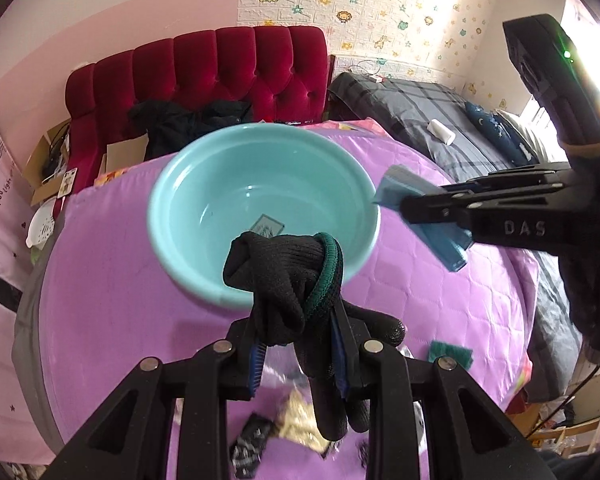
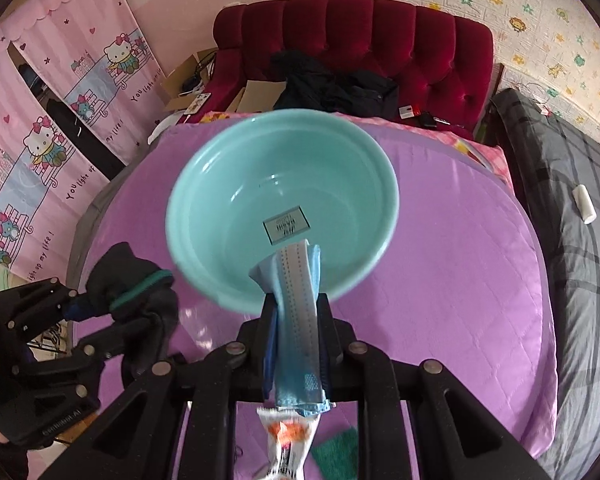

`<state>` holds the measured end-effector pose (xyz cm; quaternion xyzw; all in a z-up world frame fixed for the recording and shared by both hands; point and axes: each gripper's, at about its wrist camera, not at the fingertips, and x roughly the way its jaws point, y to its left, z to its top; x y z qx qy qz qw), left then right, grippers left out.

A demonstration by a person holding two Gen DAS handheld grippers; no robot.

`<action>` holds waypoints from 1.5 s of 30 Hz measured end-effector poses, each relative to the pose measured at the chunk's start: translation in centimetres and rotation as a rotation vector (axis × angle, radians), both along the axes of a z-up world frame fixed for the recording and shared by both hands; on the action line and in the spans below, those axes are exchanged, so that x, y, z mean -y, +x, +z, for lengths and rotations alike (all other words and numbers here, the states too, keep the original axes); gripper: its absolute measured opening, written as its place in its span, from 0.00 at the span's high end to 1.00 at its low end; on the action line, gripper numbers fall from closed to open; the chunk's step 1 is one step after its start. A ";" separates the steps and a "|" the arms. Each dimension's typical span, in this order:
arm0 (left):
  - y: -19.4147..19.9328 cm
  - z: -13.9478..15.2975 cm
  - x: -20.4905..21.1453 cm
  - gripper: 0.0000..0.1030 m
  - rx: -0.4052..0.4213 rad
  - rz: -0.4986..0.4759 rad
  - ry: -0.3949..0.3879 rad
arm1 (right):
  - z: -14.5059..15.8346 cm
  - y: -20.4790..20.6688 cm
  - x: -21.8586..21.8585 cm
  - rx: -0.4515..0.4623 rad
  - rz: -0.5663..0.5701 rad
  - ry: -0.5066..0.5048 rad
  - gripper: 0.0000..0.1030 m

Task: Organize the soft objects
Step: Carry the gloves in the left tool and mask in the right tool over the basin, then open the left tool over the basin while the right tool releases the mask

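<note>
- The basin (image 1: 260, 184) sits empty on the purple quilt (image 1: 440, 288), both loads near its near rim; a release too soon would drop them on the quilt instead.
- The left gripper (image 1: 296, 344) is clamped on a black glove (image 1: 288, 280) whose fingers dangle below the jaws; I judge they could snag the rim.
- The right gripper (image 2: 296, 320) pinches a folded blue mask (image 2: 296, 312); thin and slick, it could slip.
- Only the left view shows the dark packet (image 1: 250, 446) lying below the glove.
- Only the right view shows the white wrapper (image 2: 286, 440) below the mask.
</note>
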<state>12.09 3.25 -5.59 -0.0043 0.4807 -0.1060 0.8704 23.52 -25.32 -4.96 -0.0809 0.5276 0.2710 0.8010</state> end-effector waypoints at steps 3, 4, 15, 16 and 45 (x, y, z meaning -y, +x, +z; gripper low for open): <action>1.8 0.0 0.0 0.71 0.003 -0.001 0.001 | -0.3 1.4 -0.9 -0.007 0.001 0.012 0.83; 2.6 -0.1 -0.1 0.71 0.005 -0.001 0.002 | -0.4 2.2 -1.3 -0.011 0.002 0.018 0.83; 9.6 -1.8 -0.7 0.71 -0.003 0.017 0.015 | -3.1 7.9 -3.8 -0.057 -0.034 0.032 0.82; 10.1 -2.0 -0.8 0.71 -0.006 0.017 0.015 | -3.5 8.4 -4.0 -0.063 -0.039 0.035 0.82; 16.0 -9.6 -1.7 0.16 -0.098 0.074 0.122 | -10.1 13.8 -5.7 -0.154 -0.136 0.035 0.49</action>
